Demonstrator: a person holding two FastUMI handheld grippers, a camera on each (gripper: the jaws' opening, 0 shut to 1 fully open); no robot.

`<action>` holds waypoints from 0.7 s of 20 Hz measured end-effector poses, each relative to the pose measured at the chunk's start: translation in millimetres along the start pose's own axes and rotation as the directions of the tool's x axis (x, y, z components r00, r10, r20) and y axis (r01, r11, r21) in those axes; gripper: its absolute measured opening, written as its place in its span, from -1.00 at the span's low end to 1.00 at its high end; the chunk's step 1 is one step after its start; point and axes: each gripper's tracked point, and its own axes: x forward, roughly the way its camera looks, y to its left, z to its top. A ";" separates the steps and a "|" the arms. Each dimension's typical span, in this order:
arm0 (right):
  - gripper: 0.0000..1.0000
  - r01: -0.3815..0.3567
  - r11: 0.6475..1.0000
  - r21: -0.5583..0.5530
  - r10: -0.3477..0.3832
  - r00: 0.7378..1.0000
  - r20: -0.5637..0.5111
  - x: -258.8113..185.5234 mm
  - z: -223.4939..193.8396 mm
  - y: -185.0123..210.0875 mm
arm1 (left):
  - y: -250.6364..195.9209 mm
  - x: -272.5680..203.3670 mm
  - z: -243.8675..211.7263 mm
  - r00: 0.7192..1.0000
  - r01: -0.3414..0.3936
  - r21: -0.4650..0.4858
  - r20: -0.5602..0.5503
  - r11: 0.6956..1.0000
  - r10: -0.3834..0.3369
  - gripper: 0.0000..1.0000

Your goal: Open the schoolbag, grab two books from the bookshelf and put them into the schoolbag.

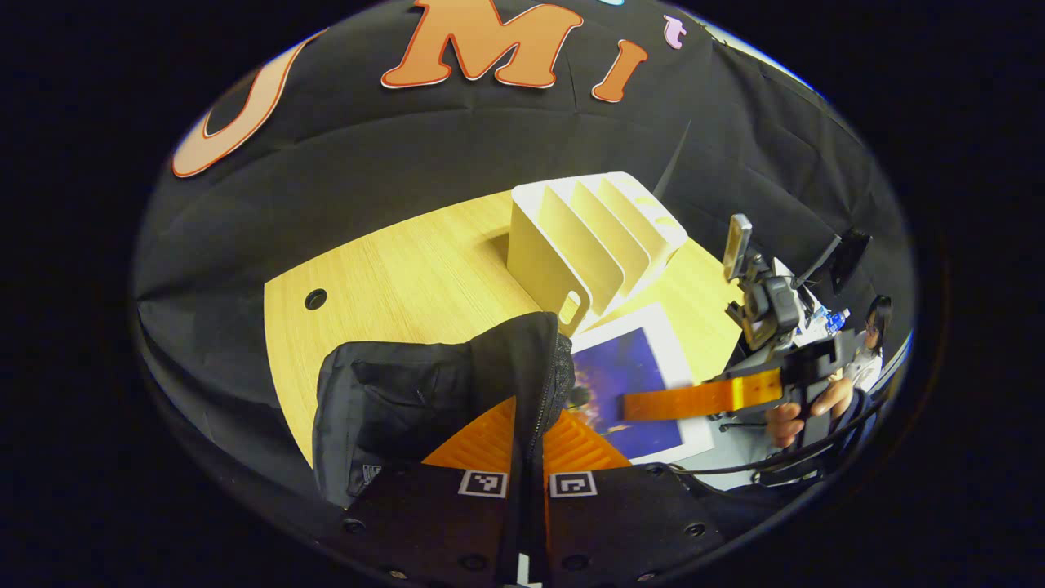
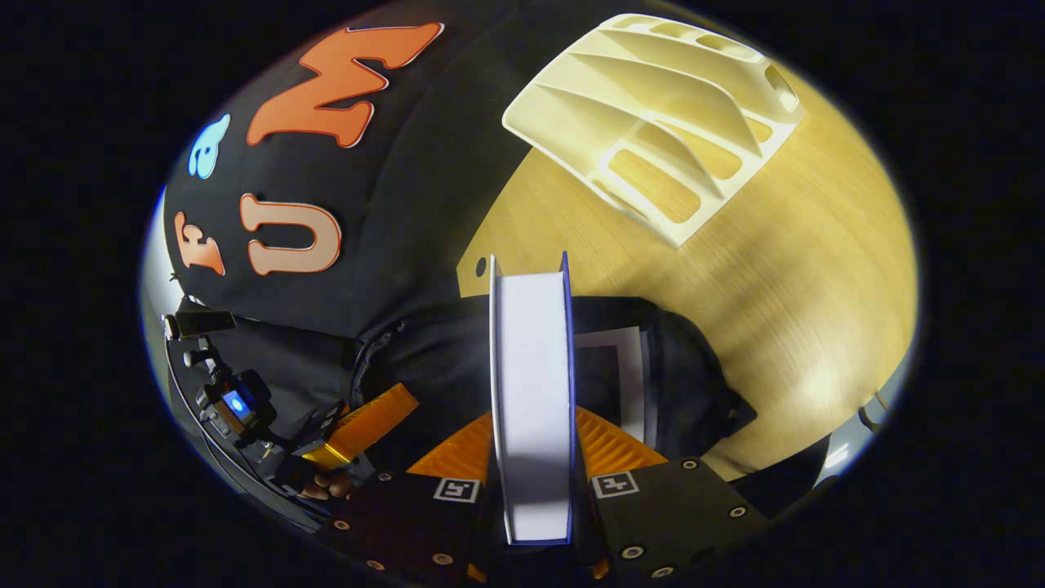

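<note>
The black schoolbag (image 1: 392, 400) lies on the wooden table. My left gripper (image 1: 535, 416) is shut on the bag's zipped edge and holds it up. In the left gripper view, a book (image 1: 629, 367) with a blue cover and white border hangs just right of the bag, clamped in my right gripper (image 1: 645, 404). The right gripper view shows that book (image 2: 531, 384) edge-on between my right gripper's (image 2: 531, 425) fingers, above the open bag (image 2: 686, 384). A white-edged book (image 2: 624, 376) lies inside the bag. The left gripper (image 2: 367, 429) holds the bag's left side.
The white bookshelf (image 1: 588, 245) stands behind the bag with bare slots, also seen as the bookshelf (image 2: 661, 122) in the right gripper view. The table (image 1: 408, 269) has a cable hole (image 1: 315, 299) at its left. A person's hand (image 1: 808, 408) holds the right gripper.
</note>
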 end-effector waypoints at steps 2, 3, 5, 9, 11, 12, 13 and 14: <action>-0.29 -0.027 1.000 0.002 0.027 1.000 -0.013 17.6 -9.8 0.6 | -4.8 1.5 2.3 1.000 0.009 0.006 0.007 1.000 -0.009 -0.89; -0.29 -0.043 0.999 0.015 0.043 0.999 -0.005 26.7 -9.5 2.5 | -8.9 1.4 3.5 1.000 0.012 0.014 0.008 1.000 -0.012 -0.89; -0.29 -0.048 0.998 0.026 0.048 0.999 -0.010 42.4 -16.2 0.1 | -16.4 1.1 15.0 1.000 0.015 0.031 0.016 0.999 -0.016 -0.90; -0.28 -0.080 0.995 0.050 0.083 0.995 -0.051 67.3 -35.9 -0.5 | -31.8 7.2 16.7 0.999 0.028 0.062 0.023 0.998 -0.030 -0.90; -0.26 -0.079 0.997 0.028 0.081 0.994 -0.077 82.4 -46.3 3.0 | -35.2 10.5 17.5 0.999 0.032 0.066 0.022 0.997 -0.033 -0.89; -0.25 -0.072 0.997 0.019 0.074 0.991 -0.109 89.3 -54.5 4.4 | -34.9 12.1 17.0 0.999 0.030 0.066 0.022 0.997 -0.032 -0.90; -0.20 -0.052 0.999 0.005 0.052 0.988 -0.144 95.9 -64.2 3.1 | -34.7 13.6 16.4 0.999 0.031 0.063 0.022 0.997 -0.033 -0.90; -0.17 -0.035 0.999 -0.007 0.033 0.983 -0.181 97.2 -69.7 2.0 | -35.8 14.3 14.8 0.999 0.038 0.054 0.022 0.998 -0.039 -0.90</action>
